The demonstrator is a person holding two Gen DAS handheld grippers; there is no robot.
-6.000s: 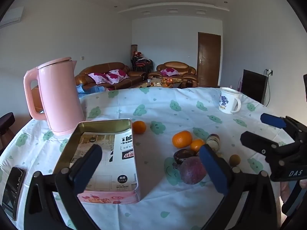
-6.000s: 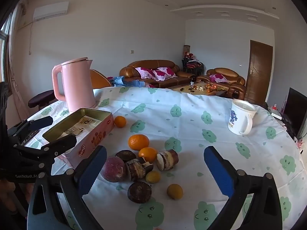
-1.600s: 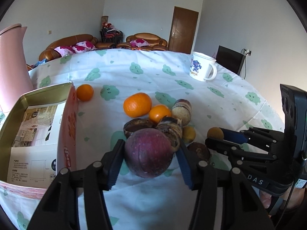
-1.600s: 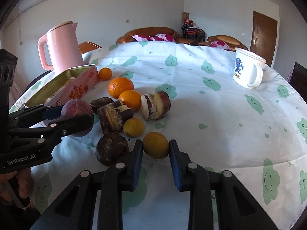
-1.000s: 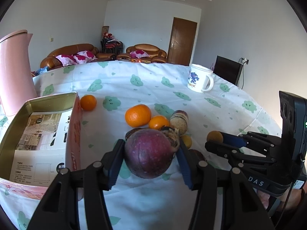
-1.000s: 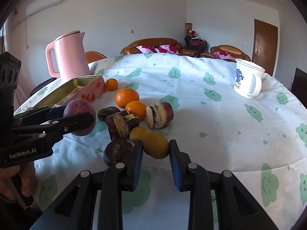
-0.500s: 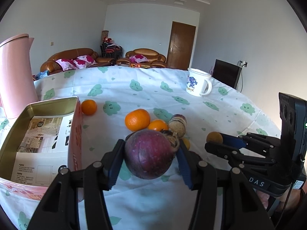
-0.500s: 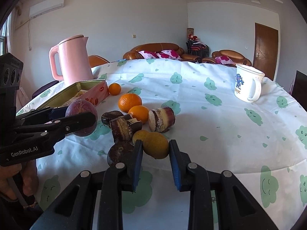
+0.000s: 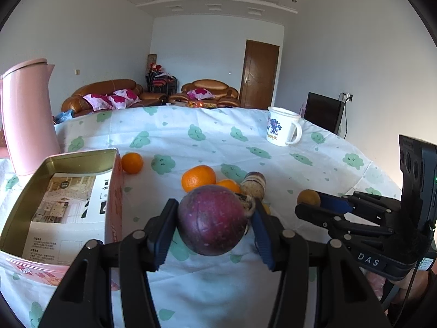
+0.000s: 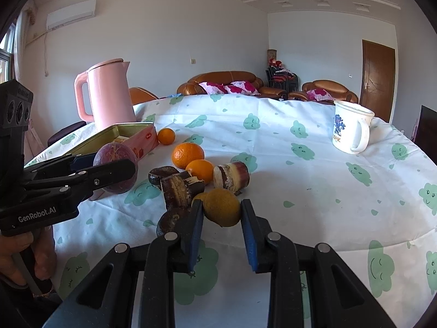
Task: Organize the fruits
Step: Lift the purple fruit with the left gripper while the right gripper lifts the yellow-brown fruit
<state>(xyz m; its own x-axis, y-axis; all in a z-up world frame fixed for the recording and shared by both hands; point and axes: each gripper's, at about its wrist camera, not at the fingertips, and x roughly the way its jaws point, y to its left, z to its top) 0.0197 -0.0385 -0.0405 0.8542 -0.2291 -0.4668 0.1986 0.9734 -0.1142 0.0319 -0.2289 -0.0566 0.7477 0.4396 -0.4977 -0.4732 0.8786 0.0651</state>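
Observation:
My left gripper [image 9: 213,218] is shut on a round purple fruit [image 9: 211,220] and holds it above the tablecloth; the same fruit [image 10: 116,168] shows at the left of the right wrist view. My right gripper [image 10: 221,213] is shut on a small yellow fruit [image 10: 222,206], which also shows as a yellow ball [image 9: 308,198] in the left wrist view. On the cloth lie a large orange [image 10: 188,155], two smaller oranges [image 10: 200,170] [image 10: 166,136], dark brown fruits [image 10: 174,220] and cut sugarcane pieces [image 10: 231,176]. An open gold tin [image 9: 58,199] stands to the left.
A pink kettle [image 10: 108,97] stands behind the tin at the table's far left. A white mug [image 10: 351,129] sits at the far right. The round table's edge [image 10: 409,235] curves close on the right. A hand [image 10: 16,259] grips the left tool.
Both grippers have tilted up a little with their fruits still held, so the room and ceiling show more. The fruits on the cloth have not moved.

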